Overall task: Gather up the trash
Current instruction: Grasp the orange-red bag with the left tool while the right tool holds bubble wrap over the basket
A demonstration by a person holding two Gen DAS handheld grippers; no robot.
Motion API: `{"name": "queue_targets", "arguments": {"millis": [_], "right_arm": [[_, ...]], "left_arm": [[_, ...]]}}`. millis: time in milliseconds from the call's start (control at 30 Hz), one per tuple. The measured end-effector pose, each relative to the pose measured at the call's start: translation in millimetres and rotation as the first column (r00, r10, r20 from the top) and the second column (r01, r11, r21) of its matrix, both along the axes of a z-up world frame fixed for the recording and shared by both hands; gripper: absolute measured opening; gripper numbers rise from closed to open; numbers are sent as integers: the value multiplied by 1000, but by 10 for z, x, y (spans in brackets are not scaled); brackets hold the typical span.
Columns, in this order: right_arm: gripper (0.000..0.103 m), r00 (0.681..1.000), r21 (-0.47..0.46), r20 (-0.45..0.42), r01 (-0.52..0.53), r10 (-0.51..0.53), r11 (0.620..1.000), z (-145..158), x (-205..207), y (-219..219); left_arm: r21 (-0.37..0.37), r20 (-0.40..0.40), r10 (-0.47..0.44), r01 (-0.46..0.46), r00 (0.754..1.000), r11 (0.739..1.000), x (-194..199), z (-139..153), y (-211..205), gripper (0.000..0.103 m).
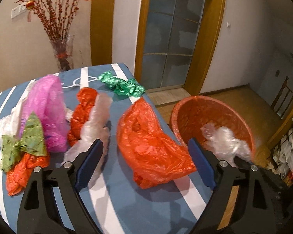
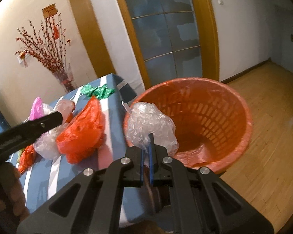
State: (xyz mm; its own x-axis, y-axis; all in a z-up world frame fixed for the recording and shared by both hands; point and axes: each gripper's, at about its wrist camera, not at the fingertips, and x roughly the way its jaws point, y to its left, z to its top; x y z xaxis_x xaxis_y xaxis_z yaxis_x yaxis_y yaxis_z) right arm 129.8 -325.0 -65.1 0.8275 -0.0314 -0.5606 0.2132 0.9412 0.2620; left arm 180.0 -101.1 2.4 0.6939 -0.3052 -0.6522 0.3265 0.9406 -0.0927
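Observation:
My left gripper stands open over the blue striped table. A crumpled orange plastic bag lies on the cloth between and just beyond its fingers, with no pad pressing on it. A clear bag sits by the left finger. My right gripper is shut on a clear plastic bag, held over the near rim of the orange-lined bin. That held bag also shows over the bin in the left wrist view. The left gripper's finger crosses the right wrist view.
More trash lies on the table: a pink bag, a twisted orange bag, green foil, an olive wrapper, another orange bag and a white cord. A vase of red branches stands behind. The bin stands on wood floor.

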Motion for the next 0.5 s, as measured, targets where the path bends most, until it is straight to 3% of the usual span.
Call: {"name": "queue_targets", "arguments": {"millis": [300, 500], "right_arm": [[6, 1000, 11, -8, 24, -24, 1000, -25, -120, -179], [6, 1000, 22, -8, 24, -23, 999, -42, -133, -192]], "left_arm": [[85, -110, 4, 5, 994, 996, 220, -418, -244, 69], [76, -154, -22, 34, 988, 997, 274, -562, -296, 44]]}}
